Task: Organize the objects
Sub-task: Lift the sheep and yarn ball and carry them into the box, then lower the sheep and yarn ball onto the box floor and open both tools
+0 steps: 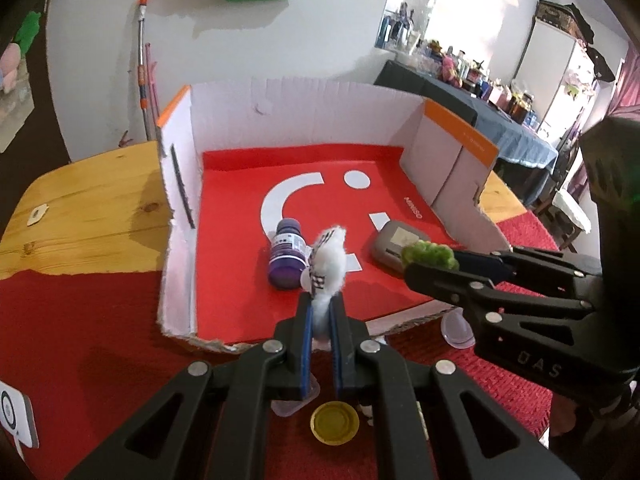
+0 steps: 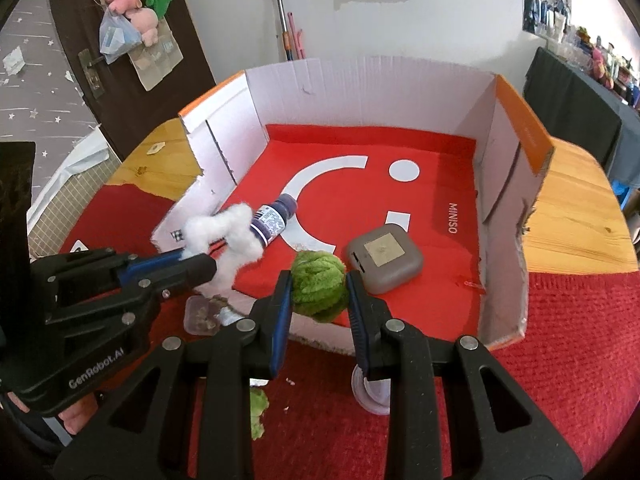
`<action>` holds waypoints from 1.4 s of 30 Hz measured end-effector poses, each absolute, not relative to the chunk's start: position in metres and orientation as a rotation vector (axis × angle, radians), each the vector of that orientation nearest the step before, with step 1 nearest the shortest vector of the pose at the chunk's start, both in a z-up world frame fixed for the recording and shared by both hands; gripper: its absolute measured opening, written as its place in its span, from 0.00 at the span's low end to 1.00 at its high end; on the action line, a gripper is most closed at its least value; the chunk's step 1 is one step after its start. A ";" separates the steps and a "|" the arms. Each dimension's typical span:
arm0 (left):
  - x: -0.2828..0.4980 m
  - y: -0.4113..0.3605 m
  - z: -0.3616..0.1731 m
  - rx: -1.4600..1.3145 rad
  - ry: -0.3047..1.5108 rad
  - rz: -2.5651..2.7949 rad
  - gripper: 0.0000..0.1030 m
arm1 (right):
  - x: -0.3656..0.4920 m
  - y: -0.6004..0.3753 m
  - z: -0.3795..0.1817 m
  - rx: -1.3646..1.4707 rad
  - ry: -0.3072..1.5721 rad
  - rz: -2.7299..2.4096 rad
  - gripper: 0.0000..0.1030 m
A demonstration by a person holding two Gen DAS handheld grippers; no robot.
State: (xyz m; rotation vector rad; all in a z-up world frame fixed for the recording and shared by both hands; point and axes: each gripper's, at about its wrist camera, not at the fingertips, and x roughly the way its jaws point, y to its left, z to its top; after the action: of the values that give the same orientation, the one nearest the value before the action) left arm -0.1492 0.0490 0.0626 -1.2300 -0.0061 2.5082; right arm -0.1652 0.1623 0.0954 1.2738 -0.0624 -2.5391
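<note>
My left gripper (image 1: 320,304) is shut on a white cotton wad (image 1: 330,258), held over the front edge of the open cardboard box (image 1: 304,108). My right gripper (image 2: 318,280) is shut on a green fuzzy ball (image 2: 318,286), also at the box's front edge; it shows in the left wrist view (image 1: 430,254). Inside the box on its red floor lie a purple bottle (image 1: 286,254) on its side and a grey square case (image 1: 398,244). The cotton wad (image 2: 226,228) and left gripper (image 2: 200,266) show at the left of the right wrist view.
The box stands on a red cloth (image 1: 80,340) over a wooden table (image 1: 92,204). A yellow cap (image 1: 335,424), small clear plastic lids (image 2: 370,394) and a green scrap (image 2: 258,412) lie on the cloth in front of the box. A cluttered table stands at far right.
</note>
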 end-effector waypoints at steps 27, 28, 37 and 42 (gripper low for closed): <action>-0.190 0.039 0.042 -1.312 -0.026 2.533 0.08 | -0.208 0.167 0.061 1.442 -0.107 -2.440 0.24; -0.190 0.039 0.042 -1.312 -0.026 2.537 0.08 | -0.209 0.169 0.061 1.445 -0.114 -2.450 0.24; -0.193 0.044 0.043 -1.300 -0.010 2.532 0.07 | -0.212 0.176 0.057 1.463 -0.117 -2.481 0.24; -0.192 0.050 0.042 -1.292 -0.004 2.521 0.07 | -0.213 0.179 0.057 1.453 -0.098 -2.536 0.24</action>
State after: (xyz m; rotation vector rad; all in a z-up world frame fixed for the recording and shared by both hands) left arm -0.1924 0.0499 0.0416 -1.2915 -0.0042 2.5207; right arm -0.2131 0.1789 0.0574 1.4530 -0.0980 -2.5359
